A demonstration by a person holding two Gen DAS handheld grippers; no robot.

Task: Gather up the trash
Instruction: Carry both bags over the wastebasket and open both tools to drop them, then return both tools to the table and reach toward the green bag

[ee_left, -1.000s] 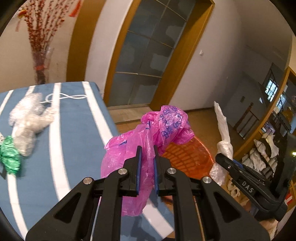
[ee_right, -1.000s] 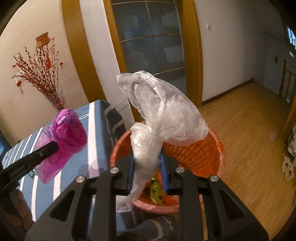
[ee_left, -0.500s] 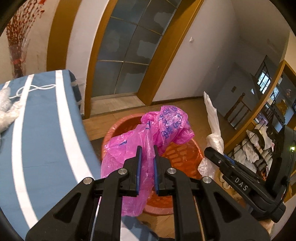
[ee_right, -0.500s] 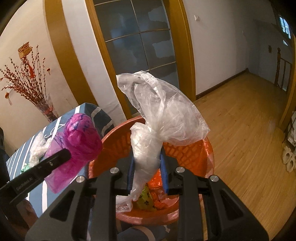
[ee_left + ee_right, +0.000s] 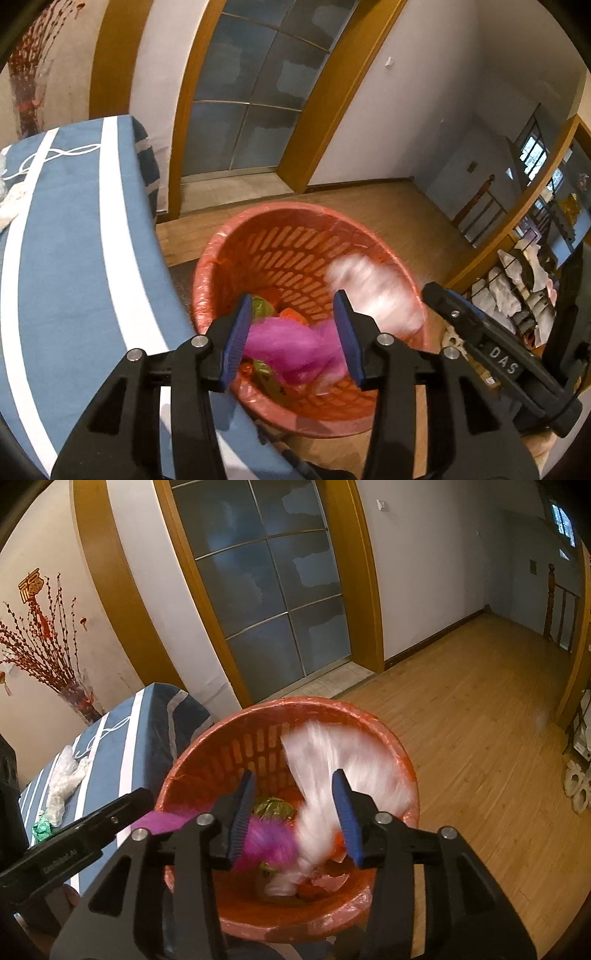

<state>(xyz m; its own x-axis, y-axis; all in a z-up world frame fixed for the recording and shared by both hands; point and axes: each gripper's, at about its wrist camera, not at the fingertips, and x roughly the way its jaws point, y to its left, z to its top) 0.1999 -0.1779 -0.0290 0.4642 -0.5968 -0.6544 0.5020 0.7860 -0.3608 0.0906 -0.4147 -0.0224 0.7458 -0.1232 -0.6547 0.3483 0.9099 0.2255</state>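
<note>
An orange slotted basket (image 5: pixel 288 236) (image 5: pixel 373 904) stands on the wood floor beside the table. My left gripper (image 5: pixel 291 325) is open above it, and the pink plastic bag (image 5: pixel 288 343) (image 5: pixel 269 842) drops blurred into the basket. My right gripper (image 5: pixel 291 805) is open too, and the clear plastic bag (image 5: pixel 332 760) (image 5: pixel 373 291) falls blurred into the basket. Other wrappers lie at the basket's bottom. More clear plastic (image 5: pixel 66 775) and a green wrapper (image 5: pixel 42 827) lie on the table.
The table with a blue and white striped cloth (image 5: pixel 66 258) (image 5: pixel 147 731) stands left of the basket. A glass door (image 5: pixel 266 590) is behind. A vase of red branches (image 5: pixel 44 653) stands at the table's far end. A shelf with items (image 5: pixel 517 288) is at right.
Both grippers have opened over the basket. The pink bag has left my left gripper and the clear bag has left my right gripper; both are falling in.
</note>
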